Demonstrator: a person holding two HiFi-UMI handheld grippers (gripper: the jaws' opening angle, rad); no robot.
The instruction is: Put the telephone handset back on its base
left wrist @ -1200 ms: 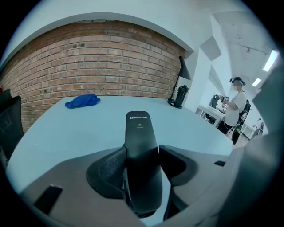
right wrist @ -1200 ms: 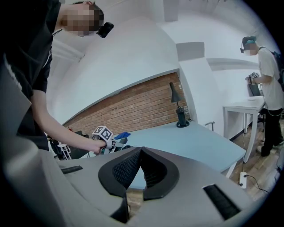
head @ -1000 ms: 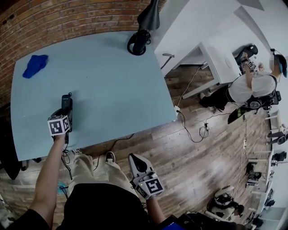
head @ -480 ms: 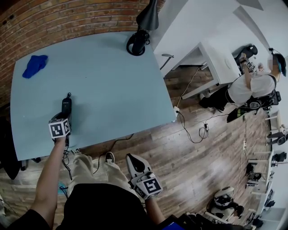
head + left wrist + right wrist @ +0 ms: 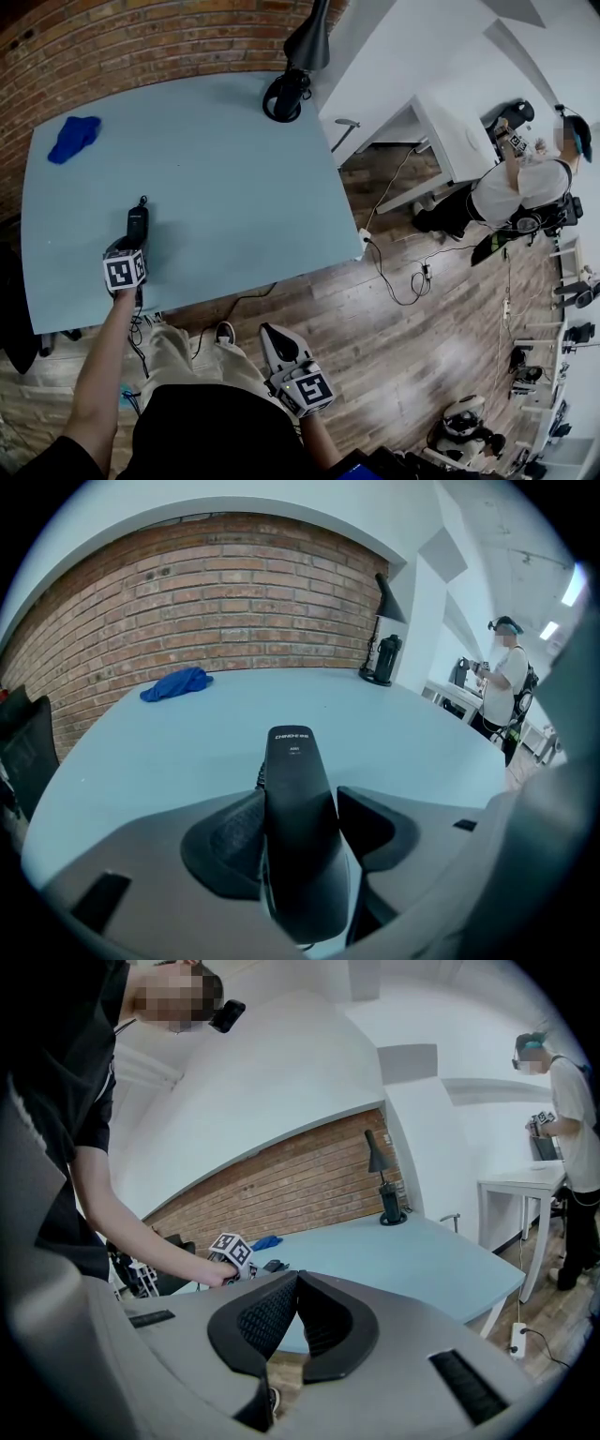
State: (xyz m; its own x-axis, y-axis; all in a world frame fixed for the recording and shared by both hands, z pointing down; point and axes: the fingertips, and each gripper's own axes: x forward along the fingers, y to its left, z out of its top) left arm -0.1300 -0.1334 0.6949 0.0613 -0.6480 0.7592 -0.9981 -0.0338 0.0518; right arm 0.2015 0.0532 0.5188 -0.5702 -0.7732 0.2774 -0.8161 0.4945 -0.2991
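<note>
The black telephone handset (image 5: 298,836) lies lengthwise on the light blue table (image 5: 234,187), a coiled cord (image 5: 260,776) at its left side. Its base is hidden beneath it, if it is there. My left gripper (image 5: 300,803) straddles the handset (image 5: 137,223) near the table's front left and its jaws are opening. The left pad still touches the handset and a thin gap shows at the right pad. My right gripper (image 5: 298,1283) is shut and empty. It hangs over the wooden floor beside my leg, off the table (image 5: 278,342).
A blue cloth (image 5: 73,137) lies at the table's far left. A black desk lamp (image 5: 289,89) stands at the far right corner. Right of the table are a white desk (image 5: 459,122), a standing person (image 5: 525,178) and cables on the floor (image 5: 403,272).
The handset has come down lower onto the table, and my left gripper has drawn slightly back toward me. The right gripper has barely moved.
</note>
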